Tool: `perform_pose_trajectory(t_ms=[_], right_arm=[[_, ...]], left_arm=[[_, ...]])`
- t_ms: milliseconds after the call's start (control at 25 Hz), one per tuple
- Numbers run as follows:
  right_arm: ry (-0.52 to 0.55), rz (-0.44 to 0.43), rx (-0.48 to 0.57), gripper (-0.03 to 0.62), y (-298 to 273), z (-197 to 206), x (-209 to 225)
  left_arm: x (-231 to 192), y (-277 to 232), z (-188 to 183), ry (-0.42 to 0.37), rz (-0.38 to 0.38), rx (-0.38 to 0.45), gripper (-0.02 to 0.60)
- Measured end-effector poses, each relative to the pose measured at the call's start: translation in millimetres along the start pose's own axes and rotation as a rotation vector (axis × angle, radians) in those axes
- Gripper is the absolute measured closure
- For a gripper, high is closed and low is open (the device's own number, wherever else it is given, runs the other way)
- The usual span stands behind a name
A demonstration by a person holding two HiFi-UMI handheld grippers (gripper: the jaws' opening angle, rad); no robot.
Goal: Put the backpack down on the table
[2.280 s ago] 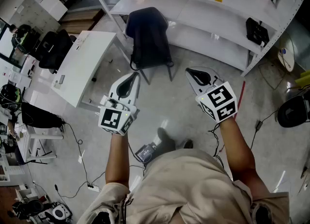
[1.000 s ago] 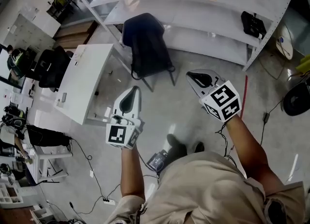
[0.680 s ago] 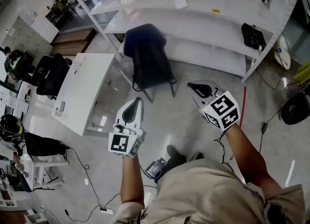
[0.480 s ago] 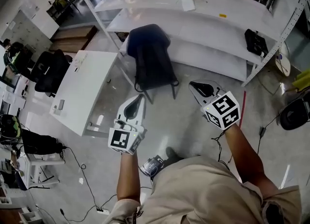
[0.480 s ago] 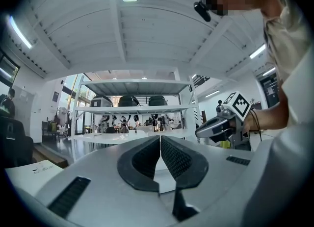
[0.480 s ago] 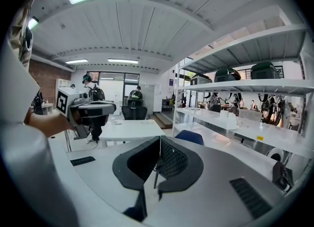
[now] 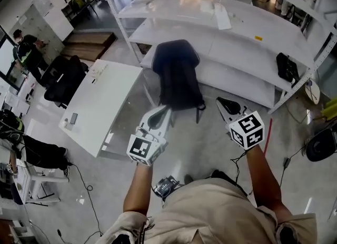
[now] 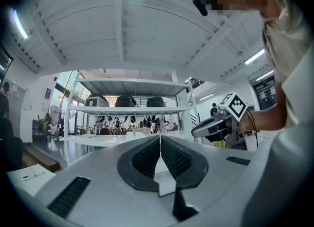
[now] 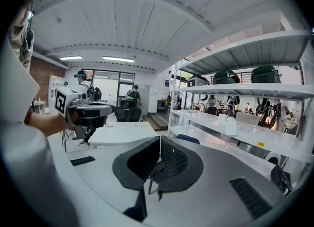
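- One dark backpack (image 7: 176, 71) is the task's thing. It sits upright on what looks like a chair (image 7: 202, 109), whose thin legs show under it, so it is not yet on any bench and nothing is holding it.
- Two pairs of tongs are held out towards the backpack from the near side, both well apart from it. I judge this to be an approach with the pickup yet to come.
- Left tongs (image 7: 168, 111): closed and empty. The left gripper view shows the ribbed pads meeting along a single seam with nothing between them. They point about level, just short of the backpack's lower left corner.
- Right tongs (image 7: 221, 101): also closed on nothing, pads together in the right gripper view. They are tipped slightly downward, off the backpack's lower right side.
- Keeping the tongs shut makes sense while nothing is within reach. They will need to open before they can take a strap or the top handle, and I cannot make out either one from here.
- Left of the backpack stands the white bench (image 7: 105, 100). Its top is mostly bare, which makes it the likely place for setting the backpack down.
- Behind the backpack runs a long white shelving rack (image 7: 237, 37), close enough that a lift should come towards the person rather than away.
- Below the backpack and around the chair is bare grey floor (image 7: 200, 143).
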State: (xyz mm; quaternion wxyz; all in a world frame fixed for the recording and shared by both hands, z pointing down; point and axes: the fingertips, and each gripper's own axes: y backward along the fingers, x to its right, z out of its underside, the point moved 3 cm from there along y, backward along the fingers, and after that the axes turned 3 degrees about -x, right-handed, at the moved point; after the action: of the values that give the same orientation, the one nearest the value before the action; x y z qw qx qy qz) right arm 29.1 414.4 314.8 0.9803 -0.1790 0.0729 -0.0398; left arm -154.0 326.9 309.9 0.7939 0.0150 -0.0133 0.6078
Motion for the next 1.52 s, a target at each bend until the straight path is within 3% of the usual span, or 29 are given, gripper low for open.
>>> perform_pose_trajectory(t_ms=[280, 800, 1080, 1520], right_arm=[[0.000, 0.000, -0.002, 0.568, -35, -7, 26], [-0.025, -0.109, 0.025, 0.568, -145, -11, 111], [-0.015, -0.165, 0.051, 0.568, -188, -20, 157], [-0.027, -0.187, 0.046, 0.568, -243, -28, 190]], left_arm=[[-32, -23, 8, -0.002, -0.003, -0.026, 0.563], [-94, -127, 25, 0.020, -0.076, -0.081, 0.563], [-119, -180, 21, -0.011, -0.130, -0.090, 0.563], [-165, -229, 17, -0.023, -0.153, -0.079, 0.564]])
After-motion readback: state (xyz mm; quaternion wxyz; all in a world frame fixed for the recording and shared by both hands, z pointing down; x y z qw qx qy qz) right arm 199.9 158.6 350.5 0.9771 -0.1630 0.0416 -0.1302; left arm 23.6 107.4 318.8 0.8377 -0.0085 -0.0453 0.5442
